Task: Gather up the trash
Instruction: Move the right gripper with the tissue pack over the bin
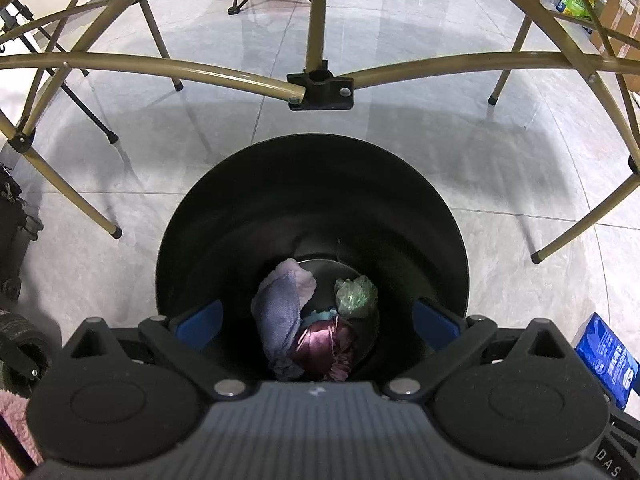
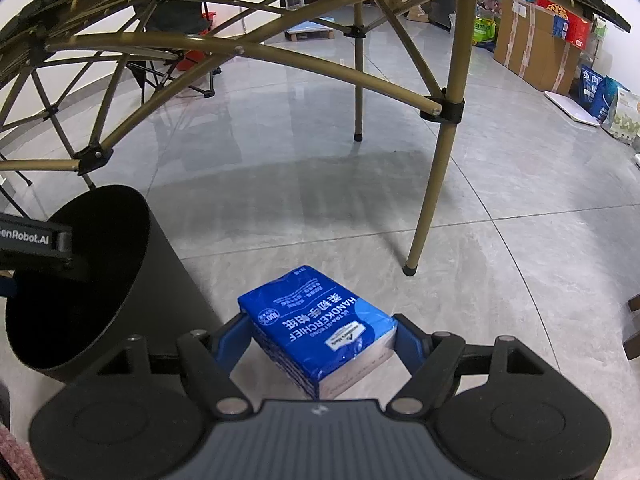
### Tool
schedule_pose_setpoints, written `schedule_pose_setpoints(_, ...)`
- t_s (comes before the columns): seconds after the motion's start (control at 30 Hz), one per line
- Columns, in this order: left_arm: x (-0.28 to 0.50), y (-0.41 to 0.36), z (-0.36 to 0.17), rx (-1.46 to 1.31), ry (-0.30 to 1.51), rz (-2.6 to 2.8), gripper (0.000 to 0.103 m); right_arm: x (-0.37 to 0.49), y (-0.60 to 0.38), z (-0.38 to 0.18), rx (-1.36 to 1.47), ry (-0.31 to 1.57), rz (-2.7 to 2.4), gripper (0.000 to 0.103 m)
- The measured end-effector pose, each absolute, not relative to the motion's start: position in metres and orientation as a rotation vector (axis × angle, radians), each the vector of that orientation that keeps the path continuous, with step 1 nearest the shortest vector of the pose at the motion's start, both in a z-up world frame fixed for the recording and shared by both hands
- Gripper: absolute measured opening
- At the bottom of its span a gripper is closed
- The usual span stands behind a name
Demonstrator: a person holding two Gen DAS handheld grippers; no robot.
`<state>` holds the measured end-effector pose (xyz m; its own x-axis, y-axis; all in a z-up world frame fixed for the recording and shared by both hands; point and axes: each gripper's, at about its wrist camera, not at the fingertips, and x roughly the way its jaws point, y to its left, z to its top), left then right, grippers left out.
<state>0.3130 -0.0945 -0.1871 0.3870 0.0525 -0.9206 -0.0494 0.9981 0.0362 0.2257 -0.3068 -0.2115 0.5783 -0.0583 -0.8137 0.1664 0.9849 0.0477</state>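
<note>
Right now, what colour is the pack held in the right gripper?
Blue with white lettering, the tissue pack shows best in the right wrist view.

Left wrist view looks steeply down into black bin [image 1: 312, 216], close; right wrist view faces floor [image 2: 360, 200] alongside; both share bin and tissue pack [image 2: 320, 332].

Glossy grey tile floor [image 2: 500, 208]; folding table legs [image 2: 436, 184].

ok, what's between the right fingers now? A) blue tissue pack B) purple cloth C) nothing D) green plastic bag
A: the right gripper is clamped on the blue tissue pack; the cloth and green bag lie in the black bin.
</note>
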Motion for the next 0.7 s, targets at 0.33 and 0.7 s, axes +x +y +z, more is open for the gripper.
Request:
schedule_pose_setpoints(0.33,0.305,-0.075,-0.176,-0.013,1.141,0.077,0.103,0.223,-0.29,-0.198,0.098,0.926,-0.104,0.075)
schedule_pose_setpoints(0.7,0.291,-0.045,-0.158,-0.019,1.079,0.093,0.103,0.228,-0.257,-0.177,0.076,0.895,-0.054,0.075)
